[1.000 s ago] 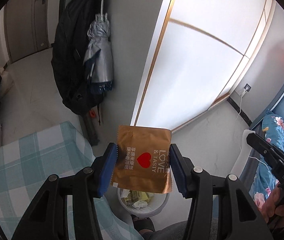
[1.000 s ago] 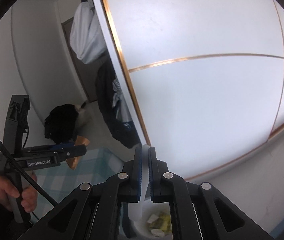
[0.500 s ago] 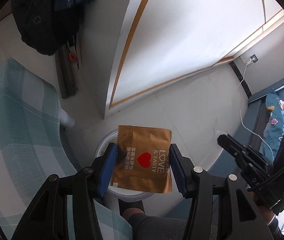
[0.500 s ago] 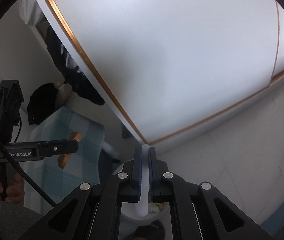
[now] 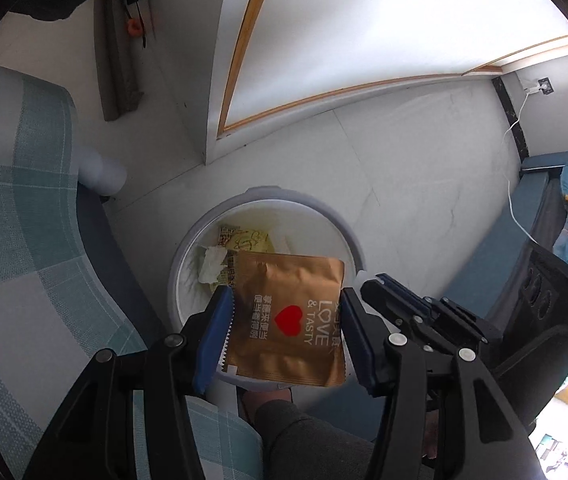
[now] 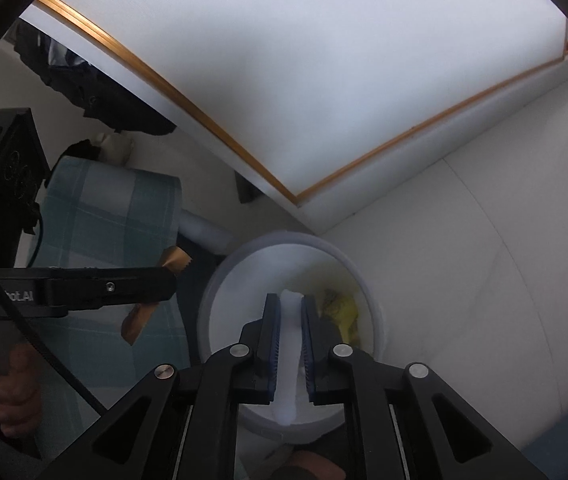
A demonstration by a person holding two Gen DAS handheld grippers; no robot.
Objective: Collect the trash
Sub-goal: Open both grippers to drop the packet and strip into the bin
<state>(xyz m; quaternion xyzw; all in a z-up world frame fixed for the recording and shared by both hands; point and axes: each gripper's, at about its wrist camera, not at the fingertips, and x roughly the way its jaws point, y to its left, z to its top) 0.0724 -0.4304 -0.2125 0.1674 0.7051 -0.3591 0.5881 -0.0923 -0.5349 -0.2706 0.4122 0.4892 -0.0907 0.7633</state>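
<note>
Grippers: both have dropped from facing the wardrobe wall to pointing down over the bin; my left gripper (image 5: 284, 316) is clamped on the gold snack packet (image 5: 288, 316) by its two side edges, and my right gripper (image 6: 289, 340) has its jaws just opening around a thin white strip (image 6: 289, 344) that hangs between the pads.
Wardrobe: its white corner with gold trim (image 5: 240, 52) stands on the far side of the bin, well apart from both tools, so nothing hems me in there.
Checked cloth: the blue-green covered surface (image 5: 16, 208) runs along the left, its edge close to the bin's left side; that is the tight side for my left tool.
Floor: pale tiles (image 5: 404, 168) lie open to the far right.
Bin: the white round bin (image 5: 348, 232) sits below both tools, holding yellow wrappers (image 5: 248, 240) and crumpled tissue (image 5: 212, 264).
Meaning: I judge this the drop step; the strip looks about to fall inside the rim, the packet goes next.
Packet place: over the bin's near half, lower edge overlapping the near rim, so I would nudge it farther before letting go.
</note>
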